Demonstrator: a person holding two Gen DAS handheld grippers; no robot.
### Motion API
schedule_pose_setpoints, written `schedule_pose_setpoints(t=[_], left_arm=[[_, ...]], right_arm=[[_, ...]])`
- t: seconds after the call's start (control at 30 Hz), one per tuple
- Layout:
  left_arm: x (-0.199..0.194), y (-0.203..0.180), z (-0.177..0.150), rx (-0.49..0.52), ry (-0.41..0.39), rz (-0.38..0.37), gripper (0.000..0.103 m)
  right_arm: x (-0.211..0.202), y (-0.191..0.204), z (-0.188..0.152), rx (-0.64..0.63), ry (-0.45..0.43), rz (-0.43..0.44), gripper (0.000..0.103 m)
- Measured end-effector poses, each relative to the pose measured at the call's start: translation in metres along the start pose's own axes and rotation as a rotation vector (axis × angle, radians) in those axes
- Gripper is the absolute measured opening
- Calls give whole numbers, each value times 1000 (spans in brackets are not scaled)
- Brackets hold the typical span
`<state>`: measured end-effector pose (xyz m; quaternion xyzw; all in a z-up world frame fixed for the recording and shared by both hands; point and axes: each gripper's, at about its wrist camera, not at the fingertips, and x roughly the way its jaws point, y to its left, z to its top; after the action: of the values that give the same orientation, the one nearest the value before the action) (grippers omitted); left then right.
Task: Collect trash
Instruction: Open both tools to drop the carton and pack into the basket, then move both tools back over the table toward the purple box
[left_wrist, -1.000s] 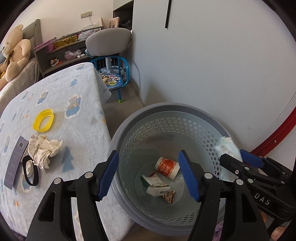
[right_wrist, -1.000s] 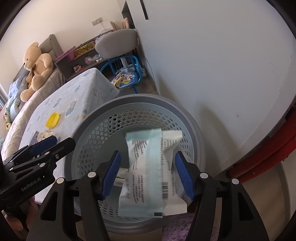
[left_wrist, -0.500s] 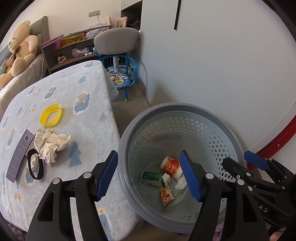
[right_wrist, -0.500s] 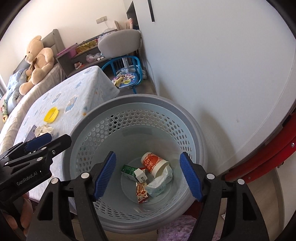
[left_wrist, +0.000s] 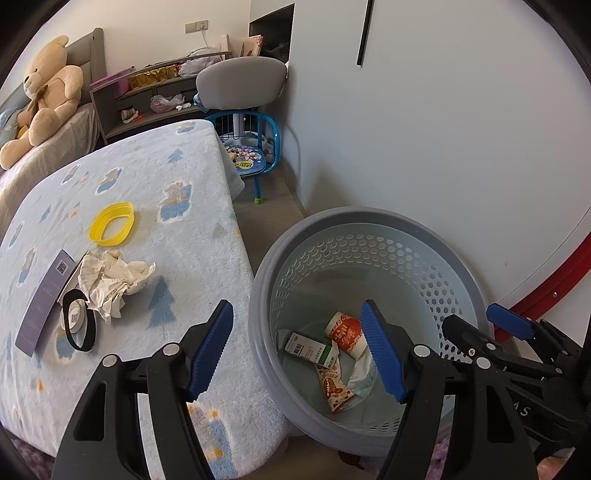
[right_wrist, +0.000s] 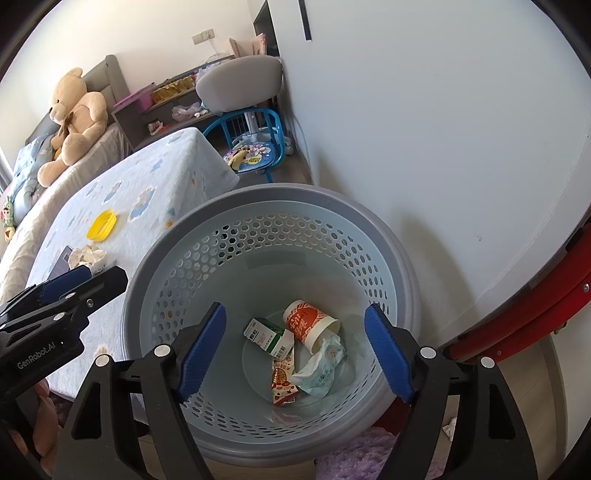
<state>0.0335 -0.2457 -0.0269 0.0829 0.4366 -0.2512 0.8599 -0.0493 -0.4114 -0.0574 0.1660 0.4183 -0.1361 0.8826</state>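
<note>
Both grippers hang over the basket (right_wrist: 388, 236), which fills the lower centre of the right wrist view. The right gripper (right_wrist: 295, 343) is released: its jaws are opening and nothing sits between them. The left gripper (left_wrist: 297, 343) is also opening and empty, straddling the basket's near wall at lower centre of the left wrist view.

Collected trash lies on the basket floor: a cup (right_wrist: 308, 323), a carton (right_wrist: 267, 336), a snack packet (right_wrist: 282, 382) and a soft wrapper (right_wrist: 321, 365). Judge the drop step complete.

Remaining items lie on the blanket (left_wrist: 192, 229) at left of the left wrist view: crumpled paper (left_wrist: 110, 278), a yellow ring (left_wrist: 112, 223), a card (left_wrist: 46, 301) and a black band (left_wrist: 79, 325). The band appears to encircle a small white piece; the view is too coarse to confirm.

Next move, as judged:
1. Swing your left gripper toward the crumpled paper, the nearest item.
2. Keep the jaws wide and straddle the bulk.
3. Avoid pinching the blanket pile.
</note>
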Motion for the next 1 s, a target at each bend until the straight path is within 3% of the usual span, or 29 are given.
schedule_pose_setpoints(t=[0.37, 0.57, 1.0], left_arm=[[-13, 23, -6, -36, -13, -2, 69], [-22, 43, -11, -53, -23, 17, 69], [-43, 115, -24, -120, -37, 84, 69]], right_arm=[[-1, 13, -3, -26, 4, -11, 77], [-5, 24, -6, -14, -7, 21, 82], [2, 93, -8, -51, 18, 125, 85]])
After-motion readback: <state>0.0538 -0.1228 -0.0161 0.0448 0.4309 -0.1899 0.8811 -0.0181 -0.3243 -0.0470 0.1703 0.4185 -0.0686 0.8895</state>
